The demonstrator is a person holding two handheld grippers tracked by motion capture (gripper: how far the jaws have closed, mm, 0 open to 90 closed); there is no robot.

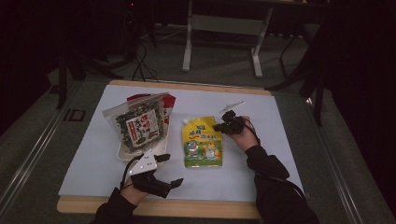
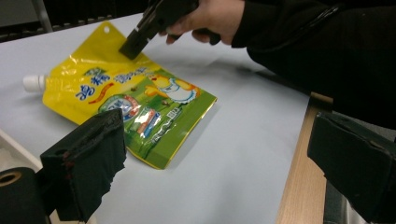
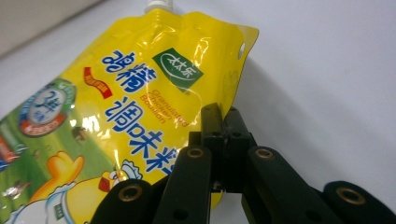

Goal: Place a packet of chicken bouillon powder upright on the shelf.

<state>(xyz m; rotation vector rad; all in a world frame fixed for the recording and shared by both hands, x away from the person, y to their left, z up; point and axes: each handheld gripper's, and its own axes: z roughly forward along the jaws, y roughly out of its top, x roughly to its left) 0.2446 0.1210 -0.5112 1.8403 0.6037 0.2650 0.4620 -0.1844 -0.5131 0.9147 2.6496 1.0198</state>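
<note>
Right tongs (image 3: pixel 223 122) pinch yellow pouch (image 3: pixel 107 116) edge (jaws together).

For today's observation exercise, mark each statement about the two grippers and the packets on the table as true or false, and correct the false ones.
1. The right gripper is shut on the edge of the yellow pouch. True.
2. The left gripper holds the seaweed packet. False: its jaws are open and hold nothing.
3. The yellow pouch has a white spout cap. True.
4. The seaweed packet lies to the right of the yellow pouch in the high view. False: it lies to its left.
5. The yellow pouch stands upright. False: it lies flat on the white board.
</note>
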